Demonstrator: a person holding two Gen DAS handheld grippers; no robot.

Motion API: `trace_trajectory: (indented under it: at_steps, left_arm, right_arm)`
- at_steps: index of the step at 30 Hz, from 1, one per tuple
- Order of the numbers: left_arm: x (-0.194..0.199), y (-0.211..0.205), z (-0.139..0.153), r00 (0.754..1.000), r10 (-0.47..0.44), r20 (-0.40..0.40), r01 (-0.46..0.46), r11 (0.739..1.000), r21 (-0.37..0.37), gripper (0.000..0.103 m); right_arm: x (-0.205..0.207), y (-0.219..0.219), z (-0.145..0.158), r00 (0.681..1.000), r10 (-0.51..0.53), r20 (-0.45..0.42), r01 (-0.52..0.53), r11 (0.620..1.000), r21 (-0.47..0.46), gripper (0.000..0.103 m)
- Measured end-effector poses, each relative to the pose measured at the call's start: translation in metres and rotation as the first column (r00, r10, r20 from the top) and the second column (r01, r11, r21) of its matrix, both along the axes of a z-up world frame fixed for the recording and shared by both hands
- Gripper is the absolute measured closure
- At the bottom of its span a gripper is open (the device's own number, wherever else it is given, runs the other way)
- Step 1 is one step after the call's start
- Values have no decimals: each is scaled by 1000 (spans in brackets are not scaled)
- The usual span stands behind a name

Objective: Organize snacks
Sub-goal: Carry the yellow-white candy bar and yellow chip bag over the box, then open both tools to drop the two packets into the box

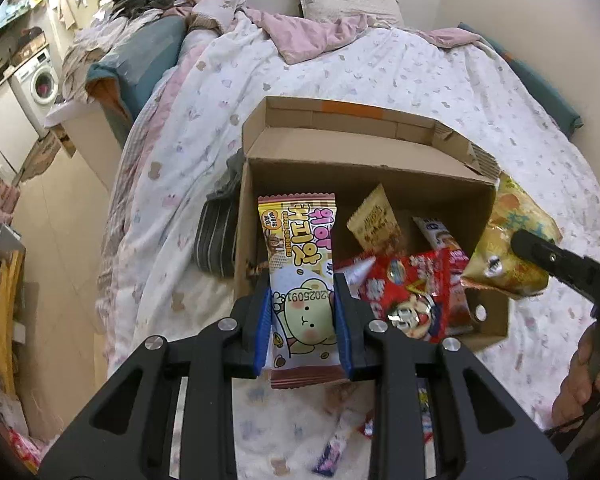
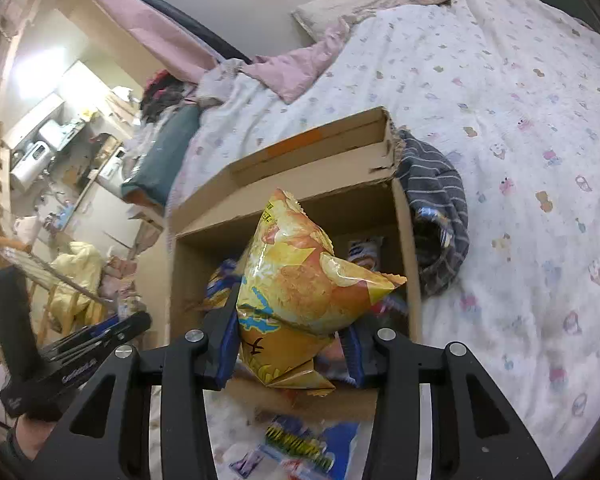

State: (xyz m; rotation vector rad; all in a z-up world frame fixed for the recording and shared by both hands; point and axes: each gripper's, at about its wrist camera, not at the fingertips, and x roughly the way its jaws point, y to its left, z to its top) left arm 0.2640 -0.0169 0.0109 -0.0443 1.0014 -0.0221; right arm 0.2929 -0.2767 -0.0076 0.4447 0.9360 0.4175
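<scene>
Carrying: two snack packs are held above the open brown cardboard box on the bed.
Left gripper: clenched on a flat white-and-pink wafer packet, held over the box's left half.
Box contents: a red foil snack bag and a tan packet are seen inside.
Right gripper: clamped on a puffy yellow chip bag, just above the box's right rim.
Risk: the slick, air-filled bag could be squeezed out and dropped beside the box.
</scene>
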Motion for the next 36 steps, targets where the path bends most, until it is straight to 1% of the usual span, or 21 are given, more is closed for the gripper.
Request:
trace_trajectory:
  at_steps: [3, 6, 10, 13, 15, 17, 21, 25, 27, 29, 30, 32, 36]
  left_arm:
    - [10, -5, -14, 1000, -17, -7, 17, 1000, 16, 79]
    - [18, -10, -28, 999, -37, -23, 38, 999, 23, 79]
    - [21, -15, -40, 998, -57, -16, 58, 996, 66, 79]
    - [24, -11, -48, 998, -51, -37, 53, 997, 60, 79]
    - [25, -11, -51, 998, -50, -44, 53, 997, 56, 79]
    - [25, -11, -54, 997, -53, -55, 56, 997, 55, 79]
    - [26, -13, -57, 995, -61, -74, 63, 997, 33, 79]
    - [25, -18, -60, 994, -80, -74, 84, 995, 51, 79]
    - [25, -19, -61, 994, -80, -78, 84, 995, 45, 79]
    - [25, -18, -61, 994, -79, -76, 82, 995, 47, 79]
    - [24, -18, -61, 994, -80, -75, 83, 995, 49, 79]
    - [23, -18, -61, 994, -79, -73, 83, 995, 56, 79]
    - [21, -20, -61, 994, -83, -75, 88, 994, 61, 78]
  right_arm:
    - [18, 3, -13, 1000, -11, -14, 10, 1000, -26, 58]
    - [26, 8, -24, 1000, 2, -12, -2, 999, -52, 58]
    - [33, 14, -44, 999, 5, -45, -7, 999, -48, 58]
    - [39, 20, -49, 999, 18, -48, -21, 998, -62, 58]
    - [41, 22, -50, 998, 21, -53, -24, 998, -58, 55]
    - [43, 24, -53, 997, 26, -72, -29, 999, -44, 55]
    - [44, 25, -53, 997, 29, -77, -34, 998, -54, 55]
    - [44, 26, -53, 997, 33, -77, -38, 997, -69, 54]
    - [44, 26, -52, 996, 32, -77, -38, 997, -74, 51]
    - [44, 25, -50, 997, 26, -72, -31, 997, -72, 44]
    - [43, 24, -49, 997, 25, -67, -30, 997, -70, 43]
    - [43, 23, -47, 998, 25, -58, -29, 998, -61, 34]
    - [43, 20, -46, 998, 26, -64, -28, 999, -43, 32]
